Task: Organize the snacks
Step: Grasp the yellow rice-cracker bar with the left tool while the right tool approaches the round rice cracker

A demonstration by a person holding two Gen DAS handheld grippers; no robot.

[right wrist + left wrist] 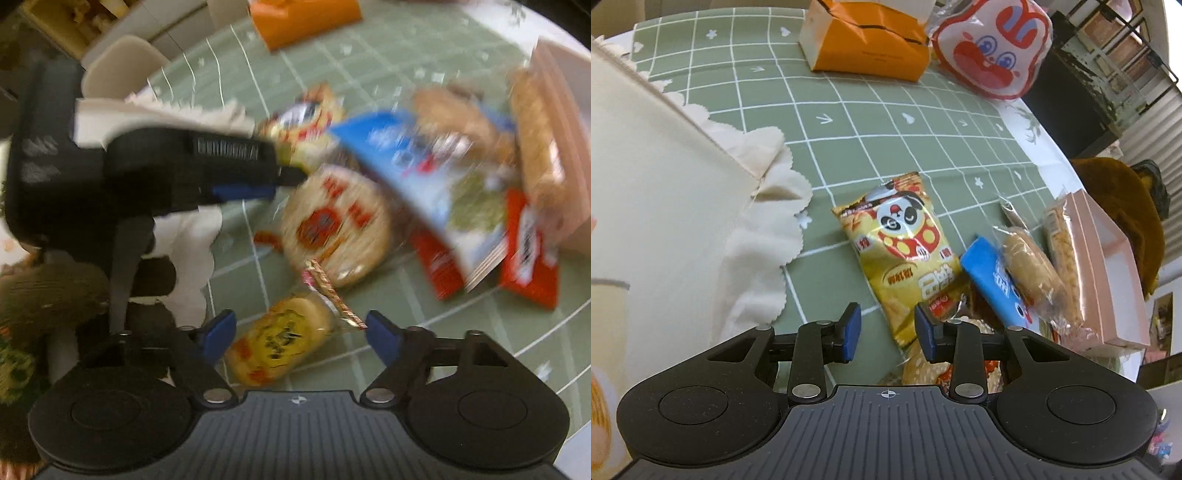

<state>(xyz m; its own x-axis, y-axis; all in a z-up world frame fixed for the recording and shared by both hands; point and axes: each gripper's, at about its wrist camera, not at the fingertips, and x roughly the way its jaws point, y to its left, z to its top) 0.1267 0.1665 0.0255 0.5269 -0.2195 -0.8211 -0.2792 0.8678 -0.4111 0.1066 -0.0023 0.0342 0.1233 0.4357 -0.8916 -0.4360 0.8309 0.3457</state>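
Left tool [887,330] half spread over bottom corner of yellow bag [905,254], pads not pressing it; bag lies flat on green table [849,122], blue pack [995,284] just beside it; right tool [300,336] spread wide, small cake [280,341] between pads, not pinched; round cracker [336,225] near; pink box [1108,258] at right edge; picture blurry.

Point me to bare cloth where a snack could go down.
Free: the green cloth between the orange box, cream bag and panda packet. Crowded: by the pink tray, where the blue packet and wrapped cakes overlap.
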